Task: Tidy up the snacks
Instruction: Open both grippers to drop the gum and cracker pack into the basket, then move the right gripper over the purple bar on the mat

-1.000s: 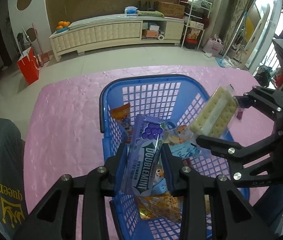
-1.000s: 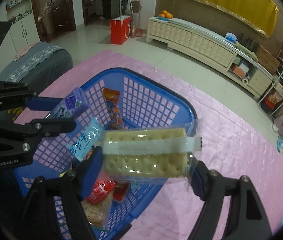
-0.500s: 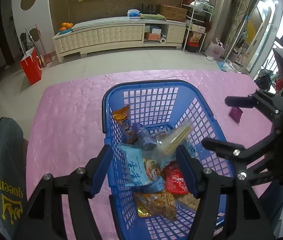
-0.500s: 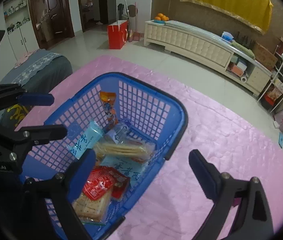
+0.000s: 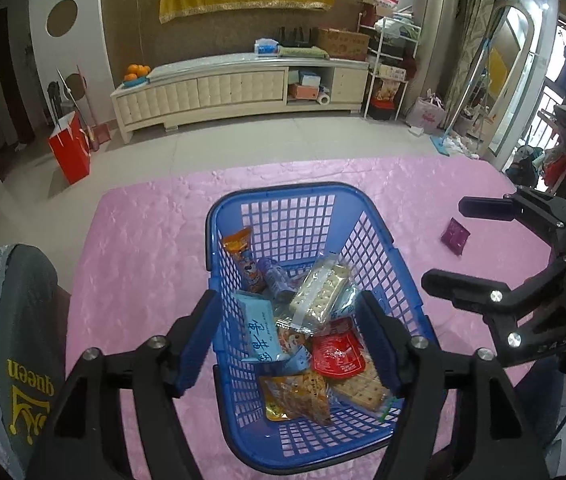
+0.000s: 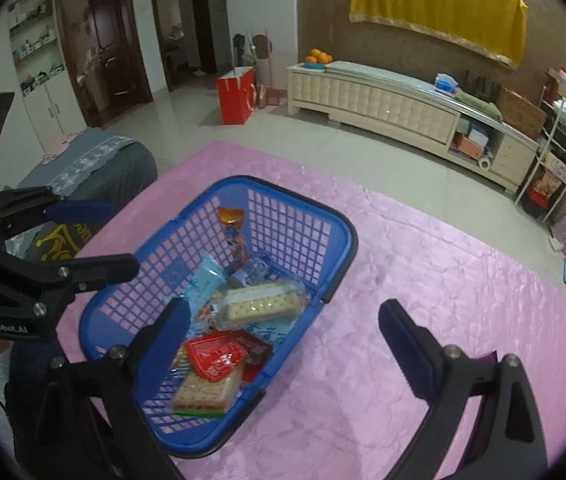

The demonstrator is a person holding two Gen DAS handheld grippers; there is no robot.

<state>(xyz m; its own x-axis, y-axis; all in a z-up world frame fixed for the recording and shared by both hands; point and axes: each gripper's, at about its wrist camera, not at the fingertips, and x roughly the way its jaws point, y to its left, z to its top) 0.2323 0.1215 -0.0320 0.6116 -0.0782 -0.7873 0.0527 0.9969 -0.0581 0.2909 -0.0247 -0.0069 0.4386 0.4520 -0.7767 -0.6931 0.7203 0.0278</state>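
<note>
Pink quilted cloth [image 5: 143, 248] covers the table under a blue plastic basket [image 5: 283, 194] of snacks, seen from two handheld grippers that hang above it.

Left of the left gripper's [image 5: 289, 330] jaws, a grey chair cushion [image 5: 15, 320] with yellow lettering shows at the cloth's edge. The jaws have just been opening; they stand apart with nothing between the pads, framing the basket's middle from above. Just beyond the left pad [image 5: 199, 332] an orange sausage pack [image 5: 243, 258] leans upright against the basket's wall, long axis running away from the jaws. Beside it lies the purple gum pack [image 5: 277, 280], tilted, one end pointing at the far wall. Between the pads a light-blue packet [image 5: 261, 330] lies flat. The clear-wrapped cracker pack [image 5: 321, 292] rests on top of the pile, its long axis slanting from near the jaws up toward the right far corner. Nearer the right pad lie a red pouch [image 5: 337, 354], a second cracker pack [image 5: 363, 386] and an orange snack bag [image 5: 299, 398].

Farther right, the right gripper [image 6: 283, 344] has just opened wide too and holds nothing; its left finger [image 6: 163, 336] overlaps the basket, its right one hangs over bare cloth. Beyond its jaws, in the left wrist view, a small purple sachet [image 5: 455, 236] lies alone on the cloth, well apart from the basket.
</note>
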